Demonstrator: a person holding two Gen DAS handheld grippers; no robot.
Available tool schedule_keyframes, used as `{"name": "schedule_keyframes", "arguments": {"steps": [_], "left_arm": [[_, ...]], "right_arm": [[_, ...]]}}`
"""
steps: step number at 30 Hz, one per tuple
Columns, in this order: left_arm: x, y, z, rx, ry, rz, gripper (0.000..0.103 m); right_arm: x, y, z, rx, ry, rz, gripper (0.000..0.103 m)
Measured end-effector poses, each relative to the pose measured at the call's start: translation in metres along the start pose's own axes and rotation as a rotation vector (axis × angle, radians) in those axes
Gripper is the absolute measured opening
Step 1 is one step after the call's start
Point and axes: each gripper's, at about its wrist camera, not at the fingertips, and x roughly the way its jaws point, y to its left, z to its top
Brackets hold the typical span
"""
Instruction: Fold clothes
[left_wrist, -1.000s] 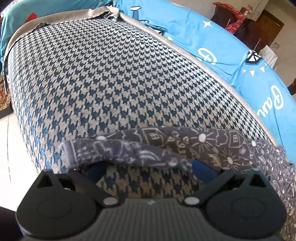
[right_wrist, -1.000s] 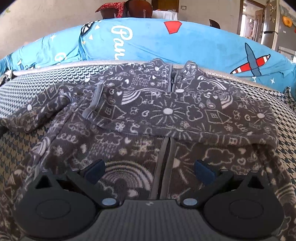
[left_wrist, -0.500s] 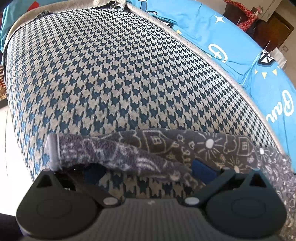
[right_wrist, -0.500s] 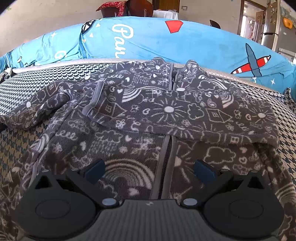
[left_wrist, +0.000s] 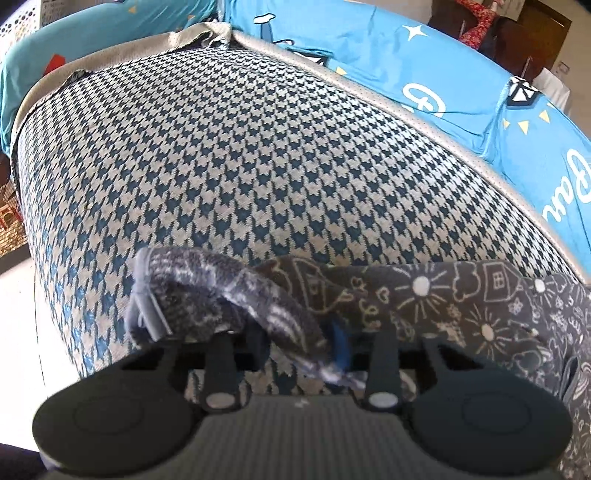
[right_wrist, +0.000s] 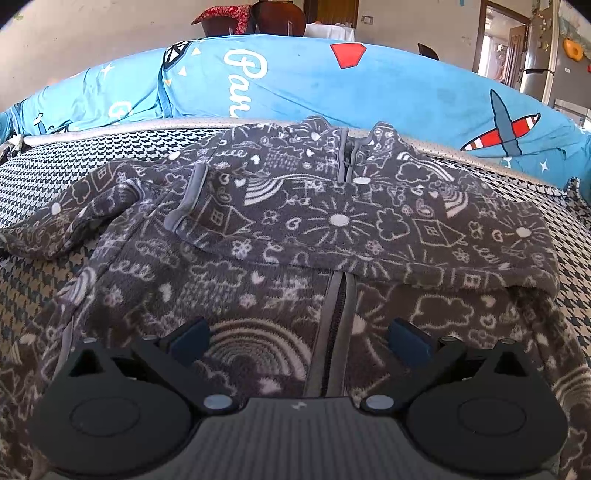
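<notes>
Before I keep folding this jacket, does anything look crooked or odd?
The jacket's left sleeve lies bunched and twisted in the shut left gripper; the other sleeve is already folded flat across the chest.

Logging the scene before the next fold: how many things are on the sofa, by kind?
Grey doodle-print fleece zip jacket: 1
Blue cartoon-print cushions: at least 2; the seam shows between them
Houndstooth seat cover: 1
Total: at least 4
</notes>
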Motion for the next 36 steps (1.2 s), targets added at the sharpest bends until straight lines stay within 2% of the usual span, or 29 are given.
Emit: {"name": "schedule_keyframes", "arguments": {"steps": [2, 14, 18, 21, 24, 26, 27, 29, 36], "left_arm": [[-0.003, -0.006, -0.001, 0.019, -0.009, -0.015, 0.020], [-0.042, -0.078, 0.001, 0.234, -0.075, -0.248, 0.020], [-0.053, -0.118, -0.009, 0.353, -0.071, -0.347, 0.020], [-0.064, -0.145, -0.029, 0.455, -0.025, -0.444, 0.020], [-0.071, -0.166, -0.049, 0.559, 0.016, -0.514, 0.034], [-0.078, -0.171, -0.061, 0.611, -0.022, -0.520, 0.053], [-0.080, -0.172, -0.063, 0.627, -0.044, -0.516, 0.057], [-0.083, -0.170, -0.061, 0.620, -0.060, -0.517, 0.067], [-0.073, -0.157, -0.035, 0.519, -0.062, -0.466, 0.081]], "right_arm": [[0.000, 0.000, 0.000, 0.002, 0.000, -0.001, 0.103], [0.000, 0.000, 0.000, 0.005, 0.002, -0.001, 0.103], [0.001, 0.000, 0.000, 0.007, 0.004, 0.000, 0.103], [0.001, 0.000, 0.001, 0.012, 0.007, 0.000, 0.103], [0.002, -0.001, 0.002, 0.016, 0.009, -0.001, 0.103], [0.002, -0.001, 0.003, 0.017, 0.012, 0.001, 0.103], [0.002, -0.002, 0.003, 0.018, 0.014, 0.003, 0.103], [0.002, -0.004, 0.004, 0.026, 0.015, 0.008, 0.103], [-0.006, -0.007, 0.011, 0.054, -0.021, 0.025, 0.103]]}}
